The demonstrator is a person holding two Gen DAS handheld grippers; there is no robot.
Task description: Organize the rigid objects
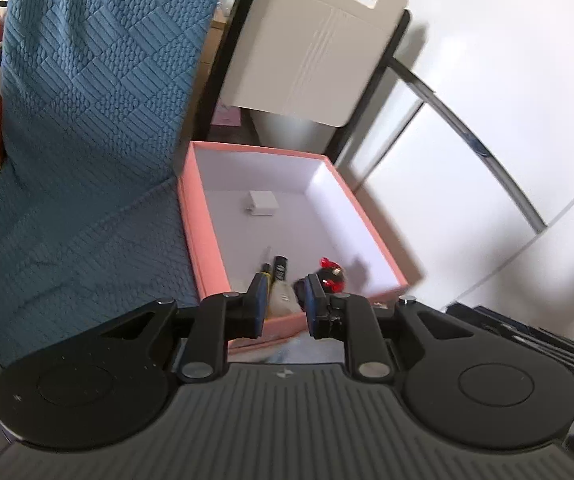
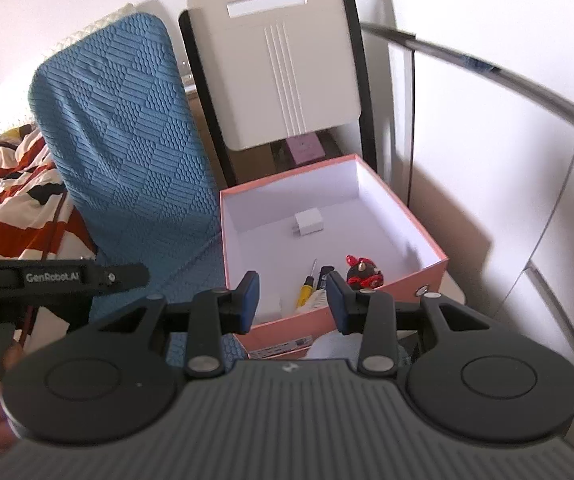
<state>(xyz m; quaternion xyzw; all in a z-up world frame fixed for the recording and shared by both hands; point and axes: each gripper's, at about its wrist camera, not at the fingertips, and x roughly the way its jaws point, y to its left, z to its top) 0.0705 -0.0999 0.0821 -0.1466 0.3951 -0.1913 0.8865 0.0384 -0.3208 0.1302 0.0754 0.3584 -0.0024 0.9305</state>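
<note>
Left gripper empty, pads nearly together with only a narrow gap and nothing between them; right gripper likewise empty, jaws somewhat apart. Both raised above the near wall of the pink box, aimed down into it. Inside the box: white charger alone toward the far end; yellow-handled screwdriver, a dark tube-like item and a red-and-black toy clustered near the front wall. Box resting beside the blue quilted cushion, white chair back behind. Probably between placements: items dropped in, grippers free. Next move likely to call for finding any remaining rigid object outside the box, none clearly in view, then opening wider before the approach
</note>
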